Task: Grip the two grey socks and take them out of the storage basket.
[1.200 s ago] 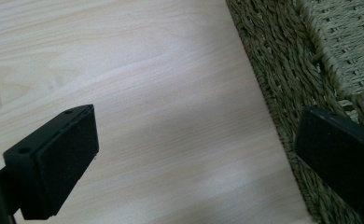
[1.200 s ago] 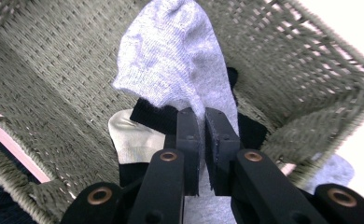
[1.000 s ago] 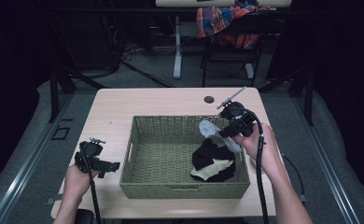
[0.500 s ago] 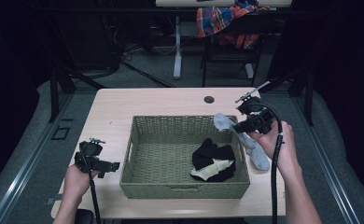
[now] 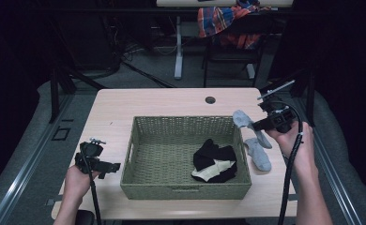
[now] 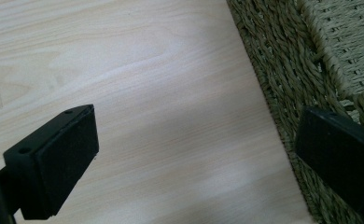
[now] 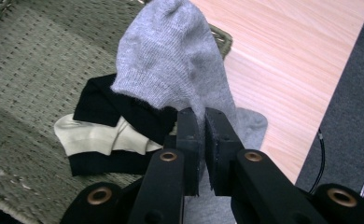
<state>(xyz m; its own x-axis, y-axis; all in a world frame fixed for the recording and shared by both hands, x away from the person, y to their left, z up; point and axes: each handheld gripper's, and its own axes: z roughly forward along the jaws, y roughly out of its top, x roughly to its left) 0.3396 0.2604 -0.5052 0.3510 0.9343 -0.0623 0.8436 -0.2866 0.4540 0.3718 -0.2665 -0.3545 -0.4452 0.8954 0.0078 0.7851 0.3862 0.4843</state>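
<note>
two grippers flank the basket (image 5: 186, 159): right gripper (image 7: 201, 135) pinching a grey sock (image 7: 171, 60), left gripper (image 6: 194, 154) wide open, empty.

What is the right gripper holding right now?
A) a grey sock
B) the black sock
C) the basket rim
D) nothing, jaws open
A: in the right gripper view the right gripper has its jaws pinched on a grey sock, held over the table beside the basket, while the black sock lies inside the basket.
</note>
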